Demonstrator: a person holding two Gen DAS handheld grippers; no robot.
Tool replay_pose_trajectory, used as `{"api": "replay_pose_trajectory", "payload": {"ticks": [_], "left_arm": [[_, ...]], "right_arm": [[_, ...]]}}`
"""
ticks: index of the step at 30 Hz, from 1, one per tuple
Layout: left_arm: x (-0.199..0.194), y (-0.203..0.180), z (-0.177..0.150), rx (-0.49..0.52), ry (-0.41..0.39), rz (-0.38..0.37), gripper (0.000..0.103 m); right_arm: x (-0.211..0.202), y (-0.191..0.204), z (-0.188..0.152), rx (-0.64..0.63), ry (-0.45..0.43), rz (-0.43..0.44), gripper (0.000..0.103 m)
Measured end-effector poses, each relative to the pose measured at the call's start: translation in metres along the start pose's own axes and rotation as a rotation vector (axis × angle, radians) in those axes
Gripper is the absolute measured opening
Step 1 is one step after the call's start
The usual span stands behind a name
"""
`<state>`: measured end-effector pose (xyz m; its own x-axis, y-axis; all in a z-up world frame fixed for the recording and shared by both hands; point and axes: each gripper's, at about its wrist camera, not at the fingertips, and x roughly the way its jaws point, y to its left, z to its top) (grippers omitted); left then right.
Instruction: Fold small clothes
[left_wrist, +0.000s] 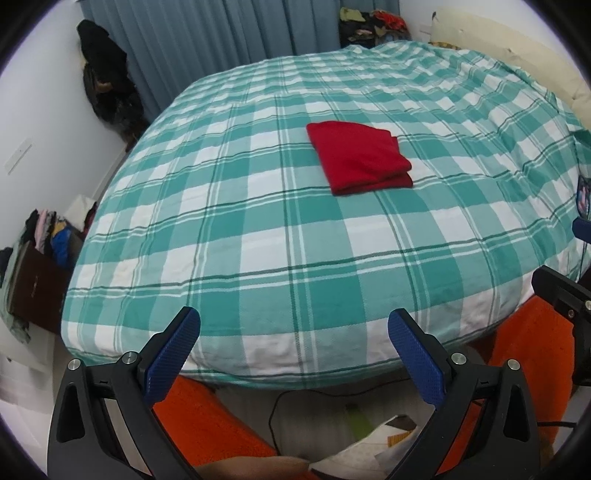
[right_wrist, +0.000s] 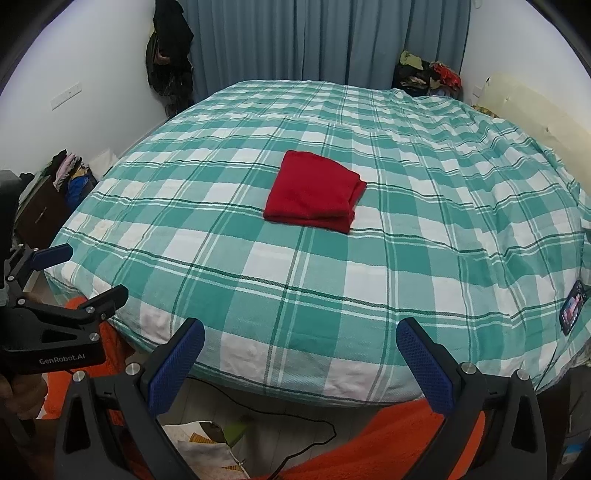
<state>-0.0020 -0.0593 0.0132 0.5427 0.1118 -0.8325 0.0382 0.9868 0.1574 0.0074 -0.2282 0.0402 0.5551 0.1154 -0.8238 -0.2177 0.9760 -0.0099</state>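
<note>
A red garment (left_wrist: 360, 157) lies folded into a flat rectangle near the middle of the bed (left_wrist: 258, 258), which has a green and white checked cover. It also shows in the right wrist view (right_wrist: 314, 192). My left gripper (left_wrist: 293, 325) is open and empty, held back at the bed's near edge, far from the garment. My right gripper (right_wrist: 300, 334) is open and empty too, at the near edge beside the left one. The left gripper also shows in the right wrist view (right_wrist: 85, 273), open.
A phone (right_wrist: 572, 308) lies on the bed's right edge. Piles of clothes sit at the left (right_wrist: 70, 173) and in the far corner (right_wrist: 428, 75). Blue curtains (right_wrist: 314, 40) hang behind. A cable (right_wrist: 295, 424) and papers (right_wrist: 207, 446) lie on the floor below.
</note>
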Motion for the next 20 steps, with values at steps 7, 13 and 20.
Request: {"api": "replay_pose_trajectory", "payload": {"ticks": [7,13,20], "left_arm": [[0.001,-0.002,0.001,0.002,0.003,-0.003,0.102],[0.0,-0.005,0.0,0.017,-0.004,-0.001,0.102],[-0.006,-0.011,-0.002,0.052,-0.038,0.006,0.102]], "right_arm": [[0.0,0.002,0.002,-0.004,0.001,-0.001,0.102],[0.001,0.002,0.002,0.001,-0.001,-0.005,0.103],[0.002,0.002,0.002,0.012,-0.003,0.0,0.102]]}}
